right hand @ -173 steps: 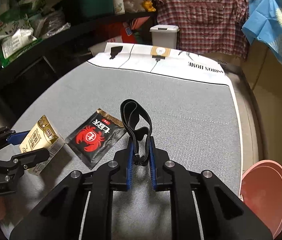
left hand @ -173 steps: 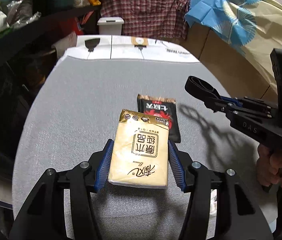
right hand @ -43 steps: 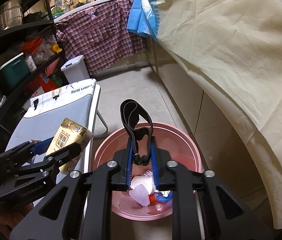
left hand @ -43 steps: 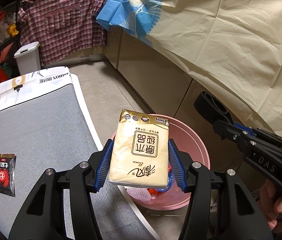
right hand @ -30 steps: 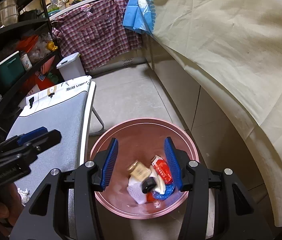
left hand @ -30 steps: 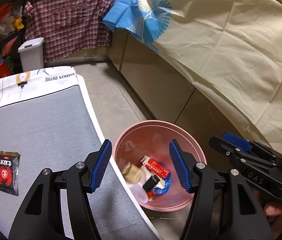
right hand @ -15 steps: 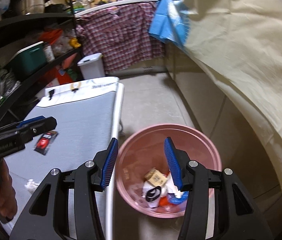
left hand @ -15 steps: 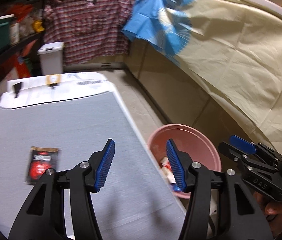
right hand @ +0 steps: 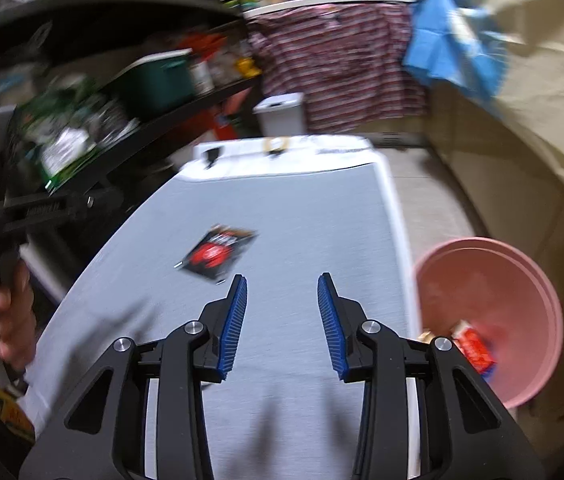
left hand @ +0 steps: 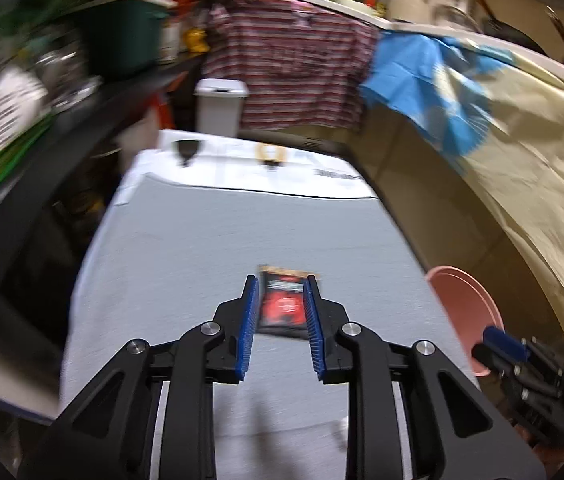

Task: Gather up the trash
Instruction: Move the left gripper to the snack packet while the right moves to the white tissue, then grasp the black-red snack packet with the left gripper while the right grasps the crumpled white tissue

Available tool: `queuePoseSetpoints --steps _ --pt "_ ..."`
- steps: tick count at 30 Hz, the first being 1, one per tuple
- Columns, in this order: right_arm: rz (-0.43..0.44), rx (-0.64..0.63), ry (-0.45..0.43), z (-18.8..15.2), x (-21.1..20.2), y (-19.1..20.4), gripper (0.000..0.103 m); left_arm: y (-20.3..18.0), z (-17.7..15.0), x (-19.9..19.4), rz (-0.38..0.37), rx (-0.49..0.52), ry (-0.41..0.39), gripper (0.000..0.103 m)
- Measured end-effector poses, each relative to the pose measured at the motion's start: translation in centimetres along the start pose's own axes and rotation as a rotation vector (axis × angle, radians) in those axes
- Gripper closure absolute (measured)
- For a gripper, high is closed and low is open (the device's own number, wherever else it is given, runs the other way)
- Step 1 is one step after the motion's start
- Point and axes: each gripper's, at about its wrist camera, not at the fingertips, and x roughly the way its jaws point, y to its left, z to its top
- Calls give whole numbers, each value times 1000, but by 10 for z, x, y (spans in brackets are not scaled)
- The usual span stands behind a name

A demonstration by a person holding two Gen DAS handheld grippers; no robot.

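My left gripper is wide open w/ nothing in it; the black-red packet lies flat on the gray table btwn its tips. My right gripper is wide open, empty too. Pink bin sits beside the table.

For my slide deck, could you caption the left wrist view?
Open left gripper lines up on a black-and-red packet lying on the grey table, pink bin alongside.

Dim indoor light, heavy motion blur toward the bowed fisheye edges, soft tool shadows on the grey table.
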Motion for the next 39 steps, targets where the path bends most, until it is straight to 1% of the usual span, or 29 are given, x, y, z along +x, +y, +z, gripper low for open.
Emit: queuePoseSetpoints --steps 5,9,15,20,23,24,25,26,27,28,33,39 --pt "58 -54 45 -11 21 31 66 37 -4 -14 43 -51 -18 82" --pt "91 -94 77 -20 33 48 64 52 -7 -18 55 -66 -20 82" --pt "131 -149 175 -36 54 67 62 55 -16 -8 52 -59 5 84" --pt "112 -179 249 -46 67 72 63 50 -20 13 44 -45 35 85" --pt "118 -180 264 -49 69 70 64 46 -23 23 32 -33 48 85" --pt "116 -185 265 -49 69 69 66 43 -24 28 25 -28 54 85" --pt "115 -191 266 -50 70 69 73 42 -24 31 21 -24 58 85" --pt "119 -191 268 -50 70 68 76 40 -25 35 17 -20 62 85" --pt "123 -188 269 -50 71 67 85 38 -25 40 13 -15 68 86" --pt "125 -185 268 -49 71 65 89 36 -26 46 7 -12 76 86" --pt "104 -159 234 -38 70 54 90 31 -27 69 -5 -6 109 86" --pt "91 -110 240 -32 77 36 90 27 -29 98 -20 -9 147 86"
